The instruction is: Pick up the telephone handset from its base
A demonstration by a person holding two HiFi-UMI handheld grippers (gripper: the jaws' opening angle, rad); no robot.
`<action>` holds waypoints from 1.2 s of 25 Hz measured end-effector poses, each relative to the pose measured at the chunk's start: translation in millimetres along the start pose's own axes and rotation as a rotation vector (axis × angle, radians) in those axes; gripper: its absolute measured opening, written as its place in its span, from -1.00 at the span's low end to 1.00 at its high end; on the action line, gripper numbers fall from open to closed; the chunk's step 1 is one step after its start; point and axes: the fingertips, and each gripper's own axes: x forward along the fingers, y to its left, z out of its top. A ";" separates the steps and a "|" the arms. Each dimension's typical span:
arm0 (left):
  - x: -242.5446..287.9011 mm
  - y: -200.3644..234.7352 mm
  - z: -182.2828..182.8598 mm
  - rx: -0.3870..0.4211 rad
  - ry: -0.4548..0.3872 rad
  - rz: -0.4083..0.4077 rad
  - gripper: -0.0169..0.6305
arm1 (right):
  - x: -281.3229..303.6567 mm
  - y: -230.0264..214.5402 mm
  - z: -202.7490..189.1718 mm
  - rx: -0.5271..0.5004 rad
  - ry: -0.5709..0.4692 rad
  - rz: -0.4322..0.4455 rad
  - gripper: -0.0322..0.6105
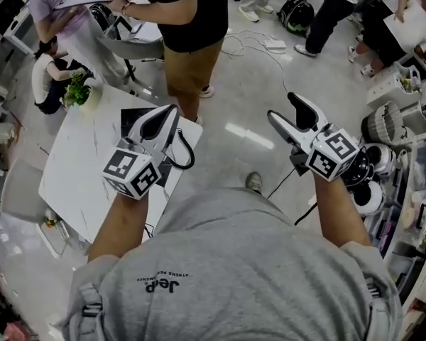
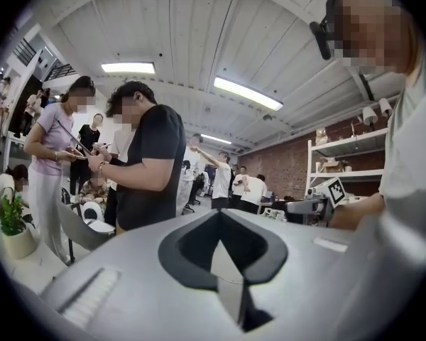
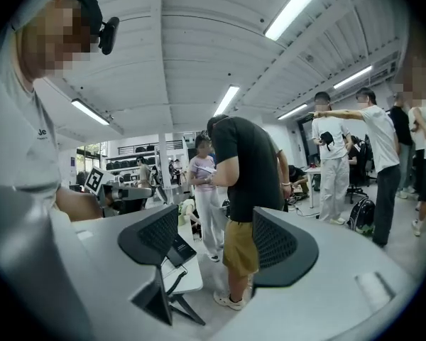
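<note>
A black telephone [image 1: 133,119] lies at the near corner of a white table [image 1: 85,169], partly hidden behind my left gripper; the right gripper view shows the telephone [image 3: 179,249] with its black cord [image 3: 172,279] hanging over the table edge. I cannot tell the handset from the base. My left gripper [image 1: 172,111] is held up in the air above that corner, its jaws shut on nothing. My right gripper [image 1: 284,109] is raised over the floor well to the right of the table, jaws open and empty [image 3: 216,244].
A person in a black shirt and tan shorts [image 1: 188,41] stands just beyond the table. A potted plant [image 1: 78,91] sits at the table's far end. Shelves and white round objects [image 1: 373,162] crowd the right side. More people stand at the back.
</note>
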 end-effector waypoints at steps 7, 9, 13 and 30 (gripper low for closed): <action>75.8 6.5 -6.4 -0.005 -0.013 0.173 -0.76 | 35.3 -92.9 3.6 -0.034 0.034 0.155 0.05; 85.9 13.7 -5.5 -0.008 -0.023 0.219 -0.76 | 49.3 -104.9 4.5 -0.050 0.042 0.192 0.05; 91.6 30.3 -7.7 -0.010 -0.014 0.255 -0.76 | 76.2 -103.7 3.3 -0.073 0.062 0.229 0.05; -89.9 126.5 -45.3 -0.050 -0.063 0.648 -0.76 | 260.3 119.7 -80.7 -0.329 0.298 0.691 0.05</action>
